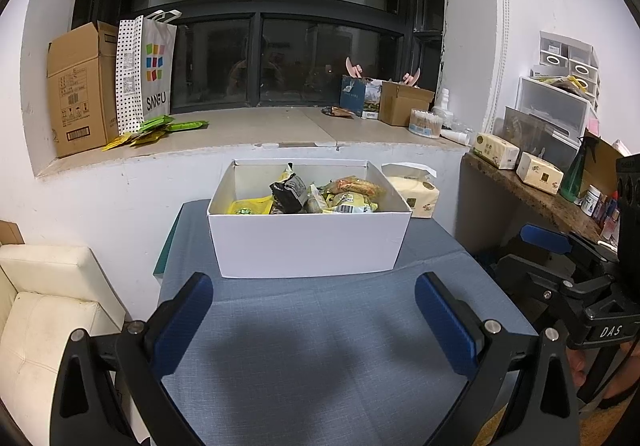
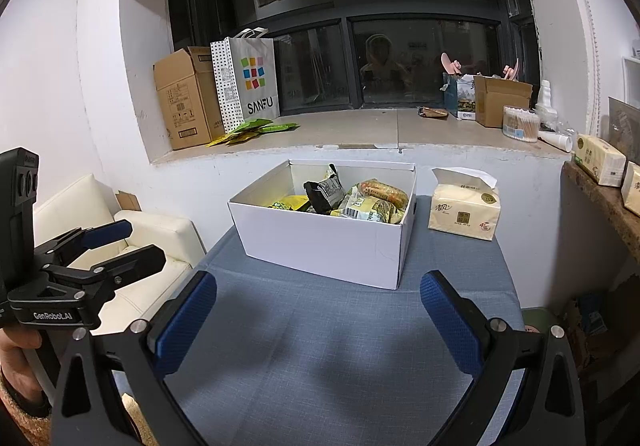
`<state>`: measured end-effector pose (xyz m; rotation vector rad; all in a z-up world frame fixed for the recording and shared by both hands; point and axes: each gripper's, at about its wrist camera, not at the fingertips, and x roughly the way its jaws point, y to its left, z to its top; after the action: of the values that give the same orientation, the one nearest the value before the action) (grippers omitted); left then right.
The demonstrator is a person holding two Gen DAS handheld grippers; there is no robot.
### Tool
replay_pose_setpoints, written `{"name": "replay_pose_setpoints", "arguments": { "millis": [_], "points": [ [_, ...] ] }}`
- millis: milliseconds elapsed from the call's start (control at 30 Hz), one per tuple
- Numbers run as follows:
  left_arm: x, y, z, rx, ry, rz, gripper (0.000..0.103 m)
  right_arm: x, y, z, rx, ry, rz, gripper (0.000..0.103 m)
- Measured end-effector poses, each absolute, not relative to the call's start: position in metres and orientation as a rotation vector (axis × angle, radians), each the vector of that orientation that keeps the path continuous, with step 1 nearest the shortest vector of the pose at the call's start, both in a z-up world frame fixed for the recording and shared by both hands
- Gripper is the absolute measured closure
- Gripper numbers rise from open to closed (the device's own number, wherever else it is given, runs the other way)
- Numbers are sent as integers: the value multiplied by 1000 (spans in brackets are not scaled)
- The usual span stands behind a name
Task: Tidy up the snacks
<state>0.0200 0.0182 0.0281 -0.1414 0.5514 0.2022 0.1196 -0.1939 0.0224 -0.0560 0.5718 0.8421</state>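
Item 1. White box (image 1: 308,242), open-topped, centre of frame in both views, on the blue-clothed tabletop (image 1: 320,346) toward its far edge. Contents: snack packets (image 1: 320,194) heaped together, yellow, black and orange wrappers; a barcode shows on one, other print too small to read.

Item 2. Tissue pack (image 2: 464,212), cream, just right of the box on the tabletop; Chinese characters on its face.

Item 3. Left gripper (image 1: 314,320), lower part of the left wrist view. Jaws spread wide, blue pads well apart, nothing between them. It hangs above bare cloth in front of the box. Seen at lower left of the right wrist view, its body reads "GenRobot.AI".

Item 4. Right gripper (image 2: 318,320), lower part of the right wrist view. Jaws likewise wide apart and empty, over bare cloth. Seen at the right edge of the left wrist view, its body reads "DAS".

Item 5. Window sill (image 1: 256,126), upper middle: paper bag (image 1: 154,74) marked "SANFU" with coloured squares, beside a brown carton (image 1: 80,90); green and yellow sachets (image 1: 160,128) lie at the foot of the bag.

Open room: the near half of the cloth, from box front to the frame's lower edge, carries nothing. A cream sofa (image 1: 44,310) adjoins the left edge of the tabletop.
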Motion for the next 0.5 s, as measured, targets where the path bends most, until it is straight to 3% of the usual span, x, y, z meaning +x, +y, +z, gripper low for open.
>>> {"name": "replay_pose_setpoints", "arguments": {
  "millis": [500],
  "points": [
    [19, 19, 28, -145, 547, 200, 0, 119, -194, 23, -59, 572, 842, 0]
  ]
}}
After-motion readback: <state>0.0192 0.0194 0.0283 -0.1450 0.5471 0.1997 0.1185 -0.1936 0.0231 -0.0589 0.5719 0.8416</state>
